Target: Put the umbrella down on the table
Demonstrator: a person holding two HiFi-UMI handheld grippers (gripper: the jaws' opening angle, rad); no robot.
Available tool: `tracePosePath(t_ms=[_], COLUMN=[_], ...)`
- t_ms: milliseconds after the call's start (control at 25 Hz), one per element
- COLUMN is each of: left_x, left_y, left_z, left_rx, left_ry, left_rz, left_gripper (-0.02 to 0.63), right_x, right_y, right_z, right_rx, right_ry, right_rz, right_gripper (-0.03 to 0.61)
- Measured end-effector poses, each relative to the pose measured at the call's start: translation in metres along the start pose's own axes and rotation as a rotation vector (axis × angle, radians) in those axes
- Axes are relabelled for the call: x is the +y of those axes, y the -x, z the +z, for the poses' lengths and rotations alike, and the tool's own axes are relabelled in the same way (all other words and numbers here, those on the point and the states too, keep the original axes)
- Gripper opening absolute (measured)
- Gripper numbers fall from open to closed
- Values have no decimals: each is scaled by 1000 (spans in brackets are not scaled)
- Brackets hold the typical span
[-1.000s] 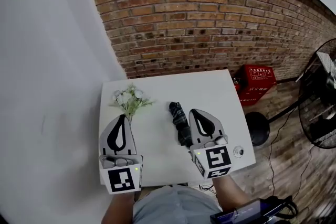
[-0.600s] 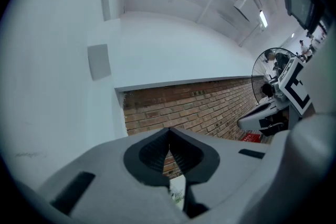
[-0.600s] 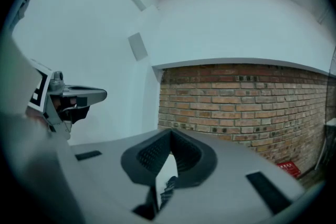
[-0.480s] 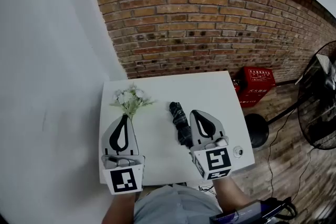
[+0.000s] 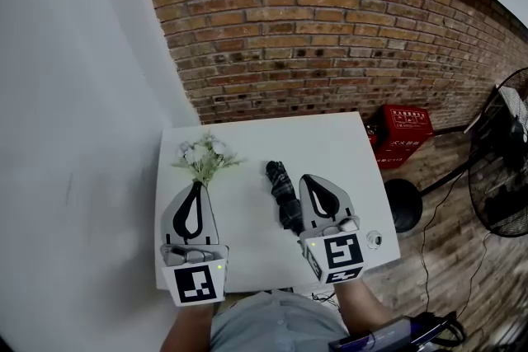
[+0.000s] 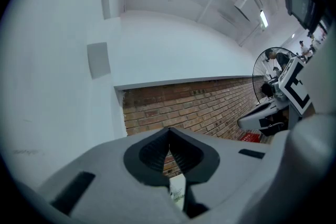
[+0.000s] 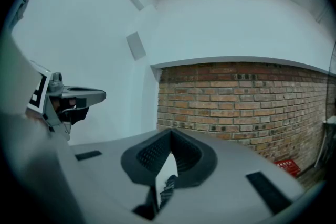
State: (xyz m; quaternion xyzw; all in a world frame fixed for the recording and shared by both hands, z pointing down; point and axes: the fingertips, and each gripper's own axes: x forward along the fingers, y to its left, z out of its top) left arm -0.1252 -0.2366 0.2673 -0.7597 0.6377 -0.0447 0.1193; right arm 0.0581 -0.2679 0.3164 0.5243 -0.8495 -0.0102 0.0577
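Note:
A black folded umbrella [image 5: 282, 192] lies lengthwise on the white table [image 5: 330, 140], near its middle. My right gripper [image 5: 307, 177] hovers level just to the umbrella's right, its jaws shut with nothing between them. In the right gripper view the jaws [image 7: 170, 131] meet at the tip, and a bit of the umbrella [image 7: 169, 186] shows below through the gap. My left gripper [image 5: 193, 185] is level over the table's left side, shut and empty. In the left gripper view its tips [image 6: 169, 129] touch.
A bunch of white flowers with green leaves [image 5: 205, 158] lies just beyond the left gripper. A small round object [image 5: 375, 239] sits at the table's near right corner. A red box [image 5: 404, 128], a black round base [image 5: 404, 202] and a fan [image 5: 503, 177] stand on the floor to the right, before a brick wall.

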Motion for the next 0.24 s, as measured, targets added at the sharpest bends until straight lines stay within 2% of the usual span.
tracePosePath(t_ms=[240], left_x=[1], left_y=[-2], left_z=[-5], left_rx=[5], left_ry=[-3], left_rz=[-6], left_gripper=[9], right_x=[1], right_y=[-3], right_z=[-3], right_rx=[1], right_ry=[-5], right_rz=[-5], right_gripper=[5])
